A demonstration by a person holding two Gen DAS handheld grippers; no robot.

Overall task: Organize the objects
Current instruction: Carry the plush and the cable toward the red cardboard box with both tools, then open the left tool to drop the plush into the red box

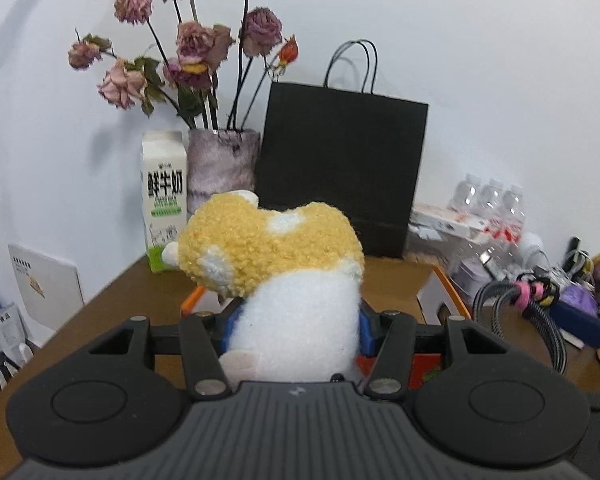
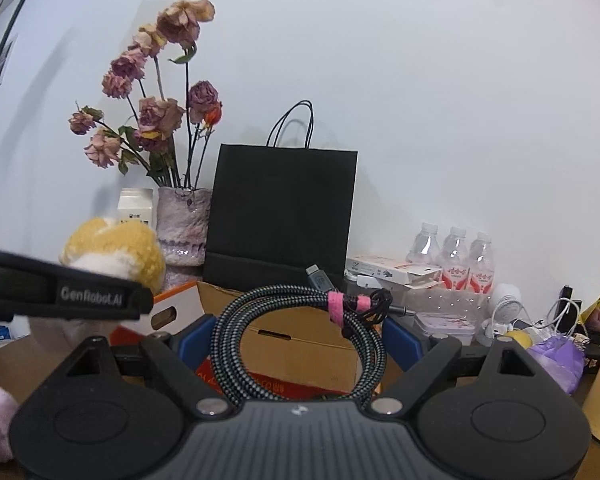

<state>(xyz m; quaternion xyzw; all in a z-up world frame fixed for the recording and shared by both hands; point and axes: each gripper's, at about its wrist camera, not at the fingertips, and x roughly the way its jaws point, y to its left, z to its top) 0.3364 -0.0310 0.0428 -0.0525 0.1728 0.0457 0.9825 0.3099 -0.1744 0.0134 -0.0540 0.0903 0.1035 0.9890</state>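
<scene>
Firmly gripped: plush toy [image 1: 296, 292], coiled cable [image 2: 300, 332].

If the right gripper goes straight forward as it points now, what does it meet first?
Probably the open cardboard box just ahead of the right gripper, which holds the coiled cable; the black paper bag stands behind it. Depth is unclear.

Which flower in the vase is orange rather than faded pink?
The small bud on the right edge of the bunch, nearest the black bag. It is bright orange-red and closed; the other roses are wilted, dusty pink and open.
</scene>
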